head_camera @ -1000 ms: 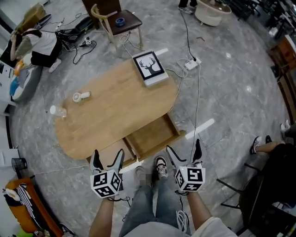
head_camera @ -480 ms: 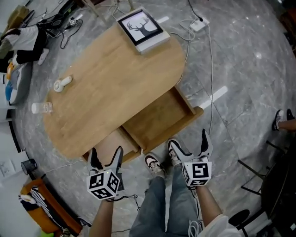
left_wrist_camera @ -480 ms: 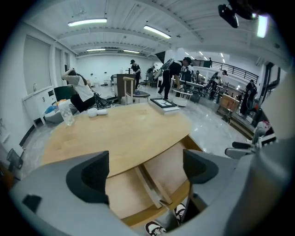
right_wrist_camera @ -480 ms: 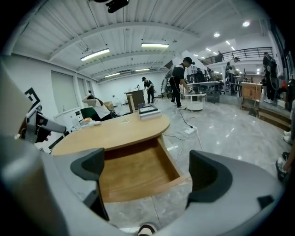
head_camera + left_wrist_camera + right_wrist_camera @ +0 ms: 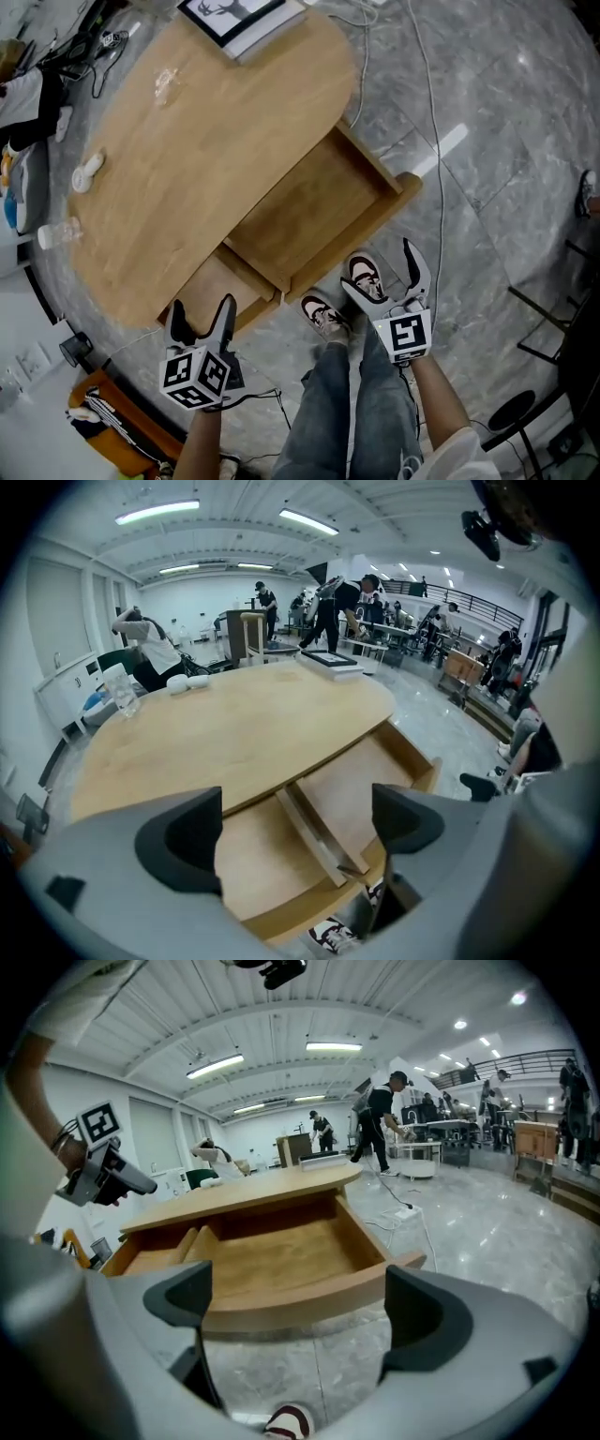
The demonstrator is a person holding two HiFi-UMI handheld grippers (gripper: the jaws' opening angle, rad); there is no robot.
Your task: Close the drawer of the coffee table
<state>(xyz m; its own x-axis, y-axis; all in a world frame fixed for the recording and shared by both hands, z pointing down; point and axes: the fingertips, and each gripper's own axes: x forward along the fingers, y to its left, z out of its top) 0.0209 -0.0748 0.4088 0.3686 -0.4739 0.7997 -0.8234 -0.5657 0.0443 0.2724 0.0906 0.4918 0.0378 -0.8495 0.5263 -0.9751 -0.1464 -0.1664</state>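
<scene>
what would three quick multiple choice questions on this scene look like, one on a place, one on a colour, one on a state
1. Where does the framed deer picture lie?
A. at the far end of the table top
B. on a chair
C. on the floor

2. What colour is the table top?
A. white
B. light brown wood
C. black

3. How does the large drawer stand?
A. pushed shut
B. pulled out and full of books
C. pulled out and empty

Answers: 1 A, the head view shows it lying on the wood at the table's far edge; 2 B, the light brown wood shows in all three views; 3 C, its bare bottom shows in the head view and the right gripper view.
</scene>
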